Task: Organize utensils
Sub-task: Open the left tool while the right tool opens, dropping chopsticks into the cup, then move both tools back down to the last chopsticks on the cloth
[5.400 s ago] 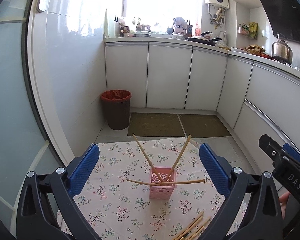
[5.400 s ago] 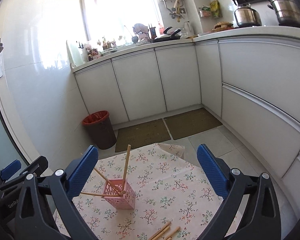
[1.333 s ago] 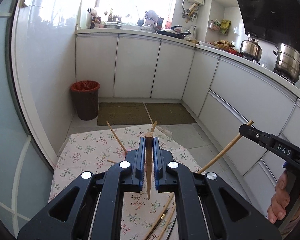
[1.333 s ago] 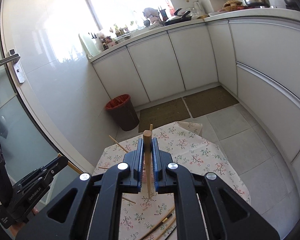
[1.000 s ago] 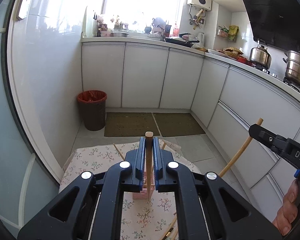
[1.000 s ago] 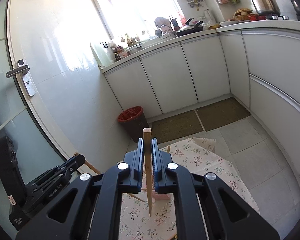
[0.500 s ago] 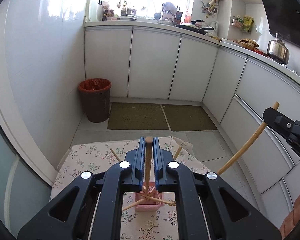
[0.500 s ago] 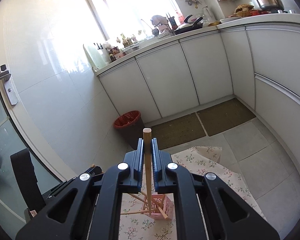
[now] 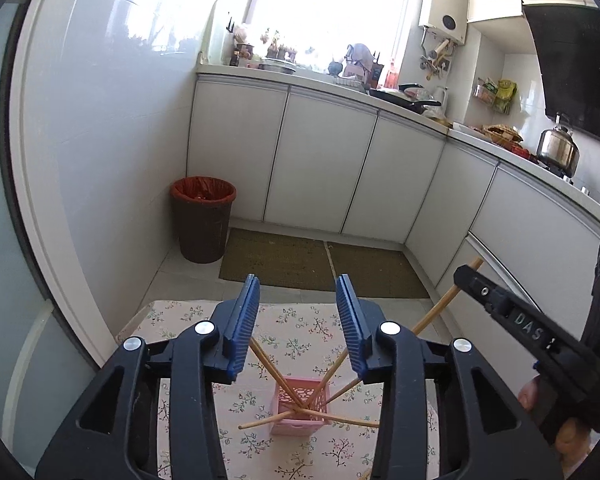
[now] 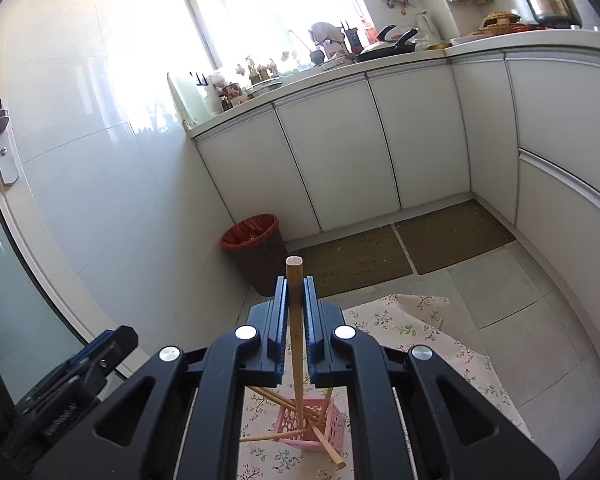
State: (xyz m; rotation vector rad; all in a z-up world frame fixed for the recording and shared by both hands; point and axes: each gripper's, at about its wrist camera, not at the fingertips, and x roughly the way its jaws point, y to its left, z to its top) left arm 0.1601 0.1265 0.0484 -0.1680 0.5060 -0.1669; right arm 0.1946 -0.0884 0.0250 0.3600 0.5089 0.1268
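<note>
Left gripper (image 9: 296, 320) is opening, its chopstick probably dropped into the basket (image 9: 300, 404); right gripper (image 10: 296, 320) still clamps its chopstick (image 10: 295, 320).

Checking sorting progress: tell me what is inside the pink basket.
Several wooden chopsticks stand crossed and leaning in the pink basket, some poking through its lattice sides. Its bottom is hidden, so an exact count is uncertain.

"DAS" – raised letters on right gripper (image 9: 470, 280) arm.

Splayed chopsticks (image 9: 296, 384) crowd the pink basket (image 9: 300, 404) at lower centre of the left wrist view. Floral tabletop (image 9: 172, 316) lies bare toward the left.
</note>
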